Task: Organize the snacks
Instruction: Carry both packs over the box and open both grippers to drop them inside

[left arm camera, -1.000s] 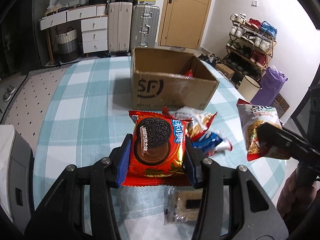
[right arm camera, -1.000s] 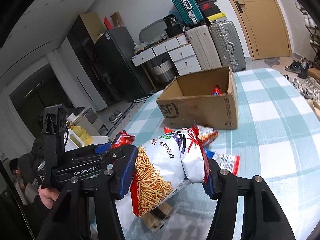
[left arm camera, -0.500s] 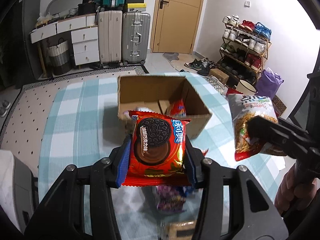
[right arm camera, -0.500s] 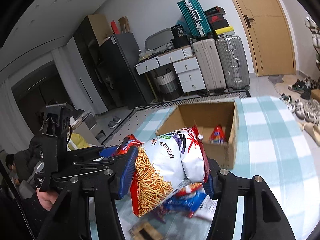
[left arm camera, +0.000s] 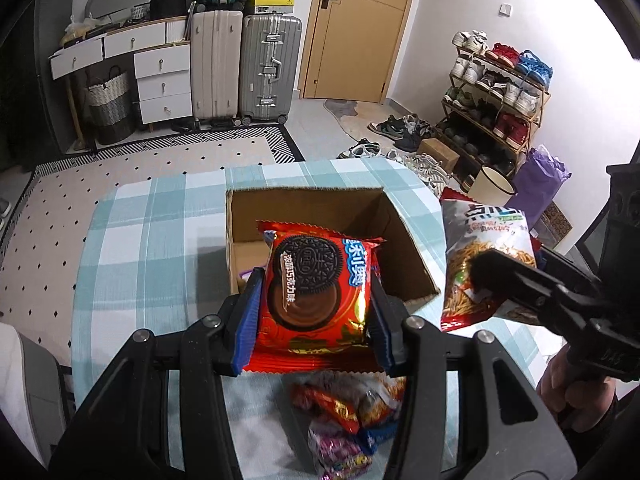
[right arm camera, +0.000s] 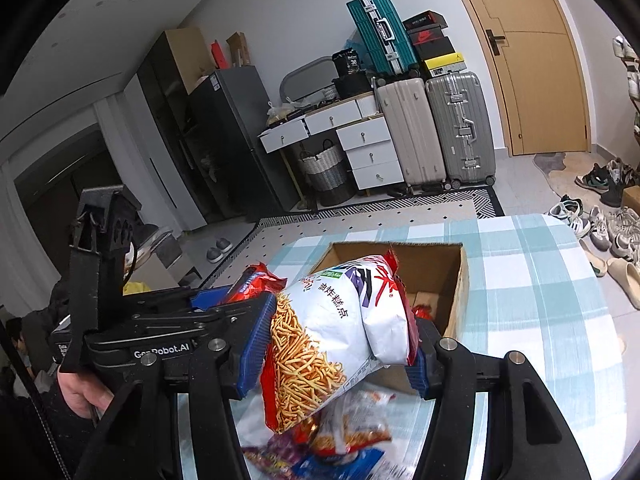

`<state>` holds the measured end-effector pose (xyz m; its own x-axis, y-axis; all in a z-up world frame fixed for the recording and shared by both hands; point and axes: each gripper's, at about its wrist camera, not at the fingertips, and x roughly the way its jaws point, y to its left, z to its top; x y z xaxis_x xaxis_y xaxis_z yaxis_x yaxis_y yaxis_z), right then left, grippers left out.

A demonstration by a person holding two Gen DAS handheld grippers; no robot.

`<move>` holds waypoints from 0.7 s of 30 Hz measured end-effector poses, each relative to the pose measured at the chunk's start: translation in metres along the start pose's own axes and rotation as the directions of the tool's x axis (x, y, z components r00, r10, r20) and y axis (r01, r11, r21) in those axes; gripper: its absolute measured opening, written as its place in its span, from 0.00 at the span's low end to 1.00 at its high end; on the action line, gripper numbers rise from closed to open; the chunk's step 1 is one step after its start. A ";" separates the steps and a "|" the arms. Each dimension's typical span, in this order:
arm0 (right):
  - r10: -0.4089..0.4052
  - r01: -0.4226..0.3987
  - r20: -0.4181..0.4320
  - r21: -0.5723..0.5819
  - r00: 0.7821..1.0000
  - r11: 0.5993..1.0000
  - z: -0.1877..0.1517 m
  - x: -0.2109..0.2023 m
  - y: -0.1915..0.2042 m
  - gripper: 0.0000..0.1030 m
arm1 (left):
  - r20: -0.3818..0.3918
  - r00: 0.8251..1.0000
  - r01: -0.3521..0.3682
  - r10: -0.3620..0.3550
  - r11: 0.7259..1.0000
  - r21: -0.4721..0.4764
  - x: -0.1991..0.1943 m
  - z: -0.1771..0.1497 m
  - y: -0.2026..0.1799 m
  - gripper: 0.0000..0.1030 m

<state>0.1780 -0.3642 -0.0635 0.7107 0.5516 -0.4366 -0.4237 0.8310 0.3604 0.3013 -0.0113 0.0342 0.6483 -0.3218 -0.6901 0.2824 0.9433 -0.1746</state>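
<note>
My left gripper [left arm camera: 314, 316] is shut on a red Oreo packet [left arm camera: 316, 292] and holds it above the near edge of the open cardboard box [left arm camera: 400, 224]. To its right, my right gripper [right arm camera: 334, 340] is shut on a white and red bag of fried snack sticks [right arm camera: 328, 328], also in the left wrist view as the snack bag [left arm camera: 480, 248], raised beside the box [right arm camera: 460, 276]. The left gripper [right arm camera: 224, 300] with its Oreo packet [right arm camera: 256, 280] shows at the left of the right wrist view. Something red lies inside the box. A pile of loose snack packets [left arm camera: 352, 412] lies on the table below both grippers.
The box stands on a table with a blue and white checked cloth [left arm camera: 152, 240]. Beyond it are suitcases [left arm camera: 268, 68], a white drawer unit [left arm camera: 160, 80], a wooden door [left arm camera: 360, 28] and a shoe rack [left arm camera: 496, 96]. A hand [left arm camera: 560, 384] grips the right tool.
Both grippers have risen and moved forward with their packets, from over the snack pile to above the box. The box now appears closer and seen more from above.
</note>
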 end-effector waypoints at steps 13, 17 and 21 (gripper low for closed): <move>-0.027 0.028 -0.043 0.012 0.999 1.000 0.033 0.056 -0.034 0.56 | -0.053 0.999 0.011 -0.012 1.000 -0.024 0.071 0.037 0.020 0.43; -0.036 0.037 -0.069 0.016 0.997 0.999 0.034 0.073 -0.045 0.56 | -0.054 0.998 0.007 -0.008 1.000 -0.019 0.091 0.036 0.027 0.43; -0.040 0.042 -0.098 0.016 0.994 0.999 0.029 0.089 -0.054 0.56 | -0.072 0.997 0.025 -0.026 1.000 -0.013 0.110 0.035 0.030 0.43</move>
<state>0.2805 -0.3618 -0.0974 0.6687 0.5220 -0.5295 -0.3846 0.8523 0.3545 0.4061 -0.0210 -0.0223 0.5881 -0.3397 -0.7339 0.2899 0.9358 -0.2009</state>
